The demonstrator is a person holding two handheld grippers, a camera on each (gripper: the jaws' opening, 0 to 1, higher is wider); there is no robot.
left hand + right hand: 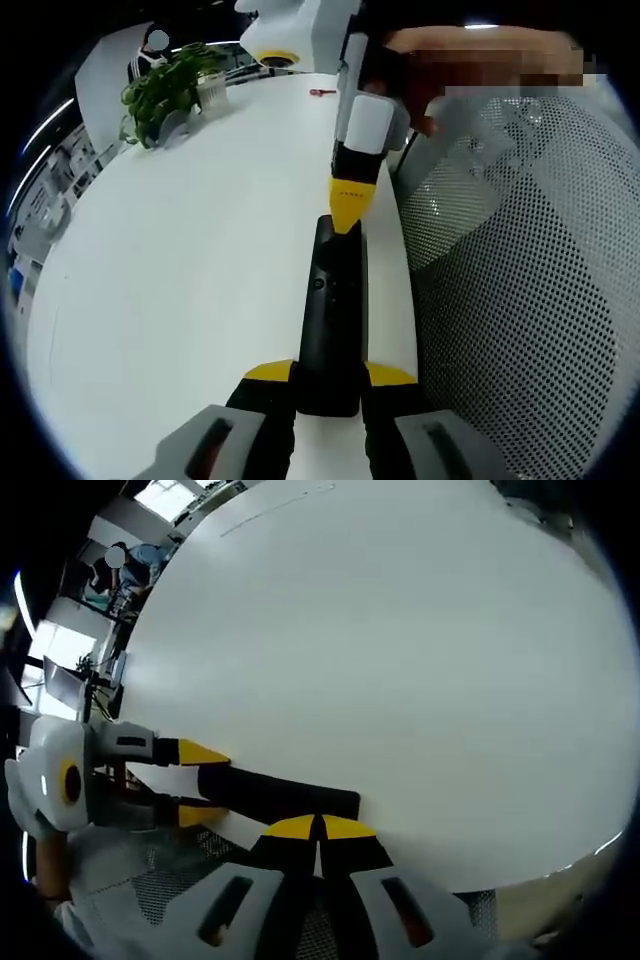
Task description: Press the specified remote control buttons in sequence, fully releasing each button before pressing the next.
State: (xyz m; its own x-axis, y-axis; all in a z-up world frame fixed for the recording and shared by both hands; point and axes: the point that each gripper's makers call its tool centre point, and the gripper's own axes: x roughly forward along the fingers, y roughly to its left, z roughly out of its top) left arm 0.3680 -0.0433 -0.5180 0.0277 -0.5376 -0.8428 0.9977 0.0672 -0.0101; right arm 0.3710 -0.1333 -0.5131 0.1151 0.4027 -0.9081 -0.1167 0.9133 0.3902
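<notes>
White tabletop (180, 290) takes up most of the left gripper view, running from six o'clock up to twelve, and it spreads just as wide across the right gripper view. Off at three o'clock in the left gripper view sits a perforated mesh chair back (530, 300), pale and dotted, just past the table's edge. Up at ten o'clock, a leafy green plant (165, 90) stands near the far rim of the table, well apart from the action.

Now the main player: the black remote control (332, 320) lies long and flat near the table's right edge, pointing toward twelve. The left gripper (330, 385) has its yellow-tipped jaws parted just the width of the remote, one on each side of its near end, steadying it. The right gripper (350, 205) comes in from twelve o'clock, its yellow tips drawn together into a single point, holding nothing and resting at the remote's far end.

In the right gripper view those tips (320, 828) meet at six o'clock, right over the remote's end (280, 792).

Progress? It looks like a press is in hand or just about to land. How many buttons of the sequence are done, I cannot tell; no display shows a final state.
</notes>
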